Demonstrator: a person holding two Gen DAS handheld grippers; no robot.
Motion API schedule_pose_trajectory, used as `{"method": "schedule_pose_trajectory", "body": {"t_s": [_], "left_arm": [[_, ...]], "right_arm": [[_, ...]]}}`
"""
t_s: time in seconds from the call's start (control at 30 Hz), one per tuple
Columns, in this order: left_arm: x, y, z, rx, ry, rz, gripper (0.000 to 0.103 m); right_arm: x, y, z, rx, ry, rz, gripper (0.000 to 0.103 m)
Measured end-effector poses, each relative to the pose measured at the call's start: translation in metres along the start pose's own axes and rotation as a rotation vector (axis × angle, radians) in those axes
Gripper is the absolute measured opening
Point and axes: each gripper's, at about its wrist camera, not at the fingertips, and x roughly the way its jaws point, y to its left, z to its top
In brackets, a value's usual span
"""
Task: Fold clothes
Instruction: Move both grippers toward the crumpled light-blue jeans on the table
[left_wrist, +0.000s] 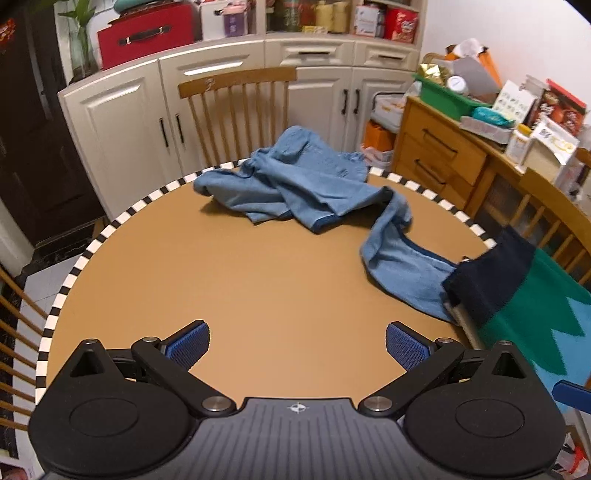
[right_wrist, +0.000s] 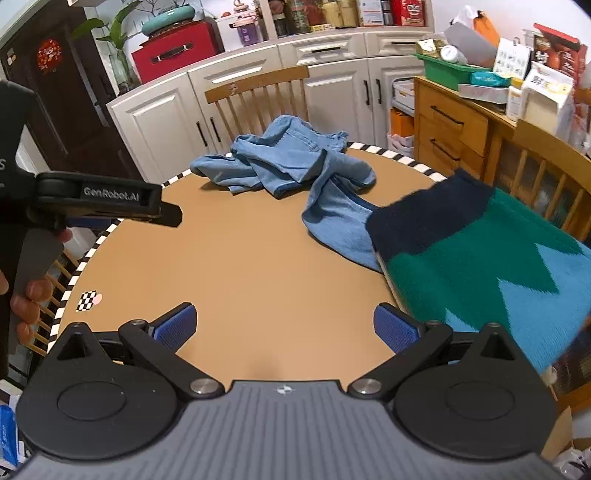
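Both hand-held grippers, left (left_wrist: 297, 345) and right (right_wrist: 283, 326), hover spread and empty over the bare near counter (right_wrist: 236, 266), while the crumpled jeans (right_wrist: 295, 166) lie far ahead, one leg trailing rightward, probably under the sweater (right_wrist: 480, 258), nearer the right one.

You have the round table (left_wrist: 229, 266) directly ahead of both grippers, its near half bare. The crumpled denim garment (left_wrist: 299, 181) lies on the far side of the table, and one leg of it trails toward you and to the right. The knitted sweater (right_wrist: 480, 258) lies at the right edge of the table, overlapping the end of that leg. A chair (left_wrist: 236, 107) stands behind the table, with the cabinets (left_wrist: 129, 122) behind it. A drawer unit (left_wrist: 439, 155) stands to the right. Your left gripper (right_wrist: 110, 203) sits left of your right gripper (right_wrist: 284, 325), above the table's left edge.
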Motion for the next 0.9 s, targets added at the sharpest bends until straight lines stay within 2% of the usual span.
{"method": "schedule_pose_trajectory", "body": {"t_s": [0.17, 0.23, 0.33, 0.47, 0.9], "left_arm": [[0.010, 0.012, 0.011, -0.022, 0.007, -0.007, 0.103], [0.014, 0.016, 0.016, -0.031, 0.010, -0.009, 0.103], [0.019, 0.023, 0.022, -0.045, 0.015, -0.013, 0.103], [0.027, 0.032, 0.031, -0.062, 0.020, -0.018, 0.103], [0.037, 0.022, 0.043, -0.051, 0.019, -0.041, 0.103]], "right_arm": [[0.012, 0.010, 0.010, -0.073, 0.000, -0.048, 0.102], [0.022, 0.031, 0.012, -0.115, -0.021, -0.074, 0.102], [0.036, 0.026, 0.023, -0.113, -0.023, -0.022, 0.102], [0.038, 0.027, 0.032, -0.125, -0.033, -0.005, 0.102], [0.046, 0.019, 0.031, -0.104, -0.011, -0.025, 0.102]]}}
